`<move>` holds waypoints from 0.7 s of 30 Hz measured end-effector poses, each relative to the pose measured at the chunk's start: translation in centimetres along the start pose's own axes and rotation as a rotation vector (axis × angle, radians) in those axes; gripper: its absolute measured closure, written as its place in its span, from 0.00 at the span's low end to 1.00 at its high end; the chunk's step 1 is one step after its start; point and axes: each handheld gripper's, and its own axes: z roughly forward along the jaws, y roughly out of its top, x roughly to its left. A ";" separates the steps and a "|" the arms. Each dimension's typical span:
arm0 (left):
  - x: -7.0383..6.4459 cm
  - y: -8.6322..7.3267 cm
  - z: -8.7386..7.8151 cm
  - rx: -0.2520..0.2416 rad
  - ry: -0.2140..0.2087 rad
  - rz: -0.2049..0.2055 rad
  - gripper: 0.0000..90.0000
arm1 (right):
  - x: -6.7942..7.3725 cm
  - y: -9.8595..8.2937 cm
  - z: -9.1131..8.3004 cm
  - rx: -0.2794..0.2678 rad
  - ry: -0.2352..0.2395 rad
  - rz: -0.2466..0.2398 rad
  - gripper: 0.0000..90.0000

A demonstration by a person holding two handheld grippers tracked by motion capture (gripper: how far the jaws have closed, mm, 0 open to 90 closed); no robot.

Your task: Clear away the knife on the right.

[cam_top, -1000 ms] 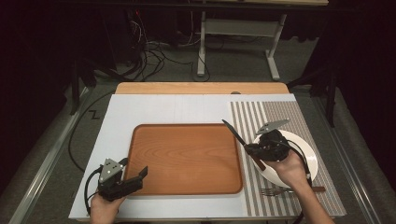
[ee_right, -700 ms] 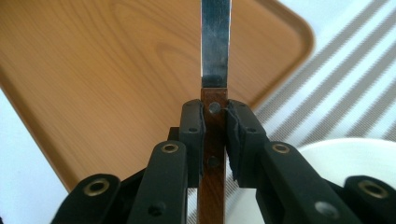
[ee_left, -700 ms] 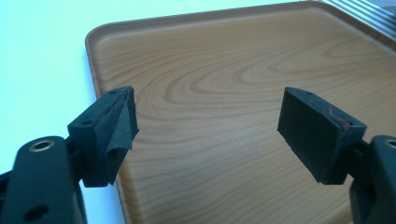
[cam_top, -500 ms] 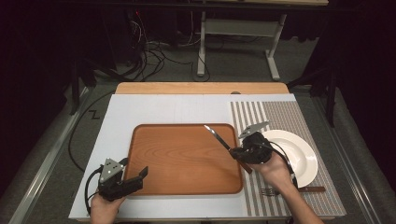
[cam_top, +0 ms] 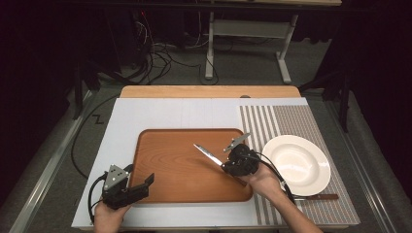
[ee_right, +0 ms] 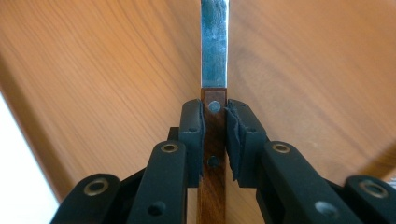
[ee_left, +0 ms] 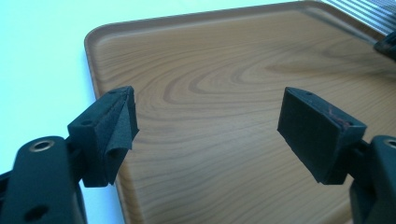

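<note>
A knife with a wooden handle [ee_right: 213, 140] and steel blade [cam_top: 208, 154] is held over the right part of the brown wooden tray [cam_top: 170, 145]. My right gripper [ee_right: 215, 126] is shut on the handle, blade pointing up-left in the high view. That gripper [cam_top: 232, 165] sits just inside the tray's right edge. My left gripper [cam_top: 145, 182] rests at the tray's near left corner, open, with nothing between its pads [ee_left: 112, 126]. The tray [ee_left: 224, 93] lies under both jaws in the left gripper view.
A white plate [cam_top: 297, 163] lies on the striped placemat [cam_top: 286, 121] to the right of the tray. A fork with a wooden handle [cam_top: 316, 197] lies near the mat's front edge. The white board [cam_top: 170, 111] extends behind and left of the tray.
My right gripper has carried the knife leftward, from above the plate and placemat to over the tray's right side. The left gripper has stayed put.
</note>
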 end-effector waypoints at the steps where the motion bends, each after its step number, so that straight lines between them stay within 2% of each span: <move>1: 0.0 0.0 0.0 0.000 0.000 0.000 0.23 | 0.0 0.0 0.3 0.008 -0.004 -0.005 0.87; 8: 0.0 0.0 0.0 -0.001 -0.001 0.001 0.23 | -0.5 -0.4 1.4 0.029 -0.017 0.013 0.86; 15: 0.0 0.0 -0.1 -0.002 -0.001 0.001 0.23 | -1.1 -0.8 1.3 0.014 -0.041 0.036 0.85; 18: 0.0 0.0 -0.1 -0.002 -0.001 0.001 0.23 | -1.8 -1.1 1.2 0.012 -0.081 0.053 0.82; 21: 0.0 0.0 -0.1 -0.002 -0.001 0.001 0.23 | -2.2 -1.3 1.1 0.008 -0.084 0.068 0.81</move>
